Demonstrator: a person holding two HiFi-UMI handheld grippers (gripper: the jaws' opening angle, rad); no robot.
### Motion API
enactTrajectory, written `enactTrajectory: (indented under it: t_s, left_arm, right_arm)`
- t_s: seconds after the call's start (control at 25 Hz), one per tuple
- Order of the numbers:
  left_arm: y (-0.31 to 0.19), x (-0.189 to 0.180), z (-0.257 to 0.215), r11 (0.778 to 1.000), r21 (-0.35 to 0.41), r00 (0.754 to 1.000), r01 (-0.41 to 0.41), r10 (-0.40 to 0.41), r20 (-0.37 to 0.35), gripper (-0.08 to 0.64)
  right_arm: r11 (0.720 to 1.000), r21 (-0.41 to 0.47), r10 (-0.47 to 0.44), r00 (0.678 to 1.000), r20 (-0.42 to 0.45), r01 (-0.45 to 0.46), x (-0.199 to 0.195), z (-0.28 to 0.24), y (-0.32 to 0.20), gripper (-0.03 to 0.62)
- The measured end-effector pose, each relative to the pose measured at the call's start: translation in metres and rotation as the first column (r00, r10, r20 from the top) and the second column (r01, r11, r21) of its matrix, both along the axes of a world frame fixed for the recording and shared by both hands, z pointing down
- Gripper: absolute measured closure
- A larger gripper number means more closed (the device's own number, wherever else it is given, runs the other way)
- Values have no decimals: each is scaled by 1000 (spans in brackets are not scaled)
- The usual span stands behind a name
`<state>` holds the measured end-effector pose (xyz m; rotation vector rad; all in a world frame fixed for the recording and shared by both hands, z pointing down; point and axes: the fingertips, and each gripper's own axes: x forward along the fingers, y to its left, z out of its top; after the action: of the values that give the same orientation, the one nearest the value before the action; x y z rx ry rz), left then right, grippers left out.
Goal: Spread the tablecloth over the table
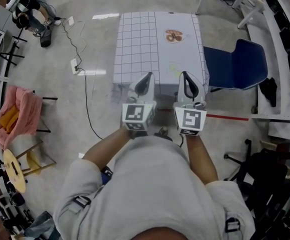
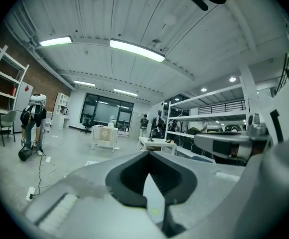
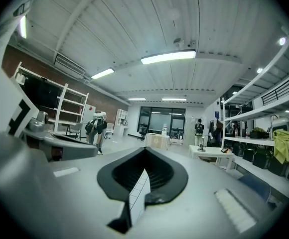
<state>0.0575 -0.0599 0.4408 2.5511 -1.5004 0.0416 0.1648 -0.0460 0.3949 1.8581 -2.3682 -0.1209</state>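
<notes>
Plainly, both grippers are clamped on the near edge of the tablecloth (image 1: 150, 39). The left gripper (image 1: 148, 76) has its jaws pressed together on a pale fold of the cloth, which shows in the left gripper view as a thin upright sliver (image 2: 152, 193) pinched between the dark pads (image 2: 129, 183). The right gripper (image 1: 184, 74) is likewise clenched on the fabric; in the right gripper view the gridded fold (image 3: 138, 193) stands edge-on between its closed jaws.

The two grippers are level with each other, near but not touching. The white, grid-printed tablecloth runs straight away from their tips over the table, which it hides. Its left side hangs down beyond the left gripper, and its right side drops beyond the right gripper. A brown printed motif (image 1: 174, 35) lies on the cloth well ahead of the right gripper.

To the right of the right gripper stands a blue chair (image 1: 237, 64), just beside the draped cloth. To the left of the left gripper a power strip (image 1: 75, 65) lies on the floor with its cable (image 1: 87, 104) trailing back toward the person. Further left hangs a pink cloth (image 1: 24, 109).
</notes>
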Motion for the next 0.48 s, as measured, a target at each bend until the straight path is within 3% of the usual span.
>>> enactTrajectory:
  t_s: [0.48]
  left_arm:
    - [-2,14,-19,998,58,1000,-15,16,-13,540]
  right_arm:
    - [998,24,-49,996,-81,51,-3,-10,-6,588]
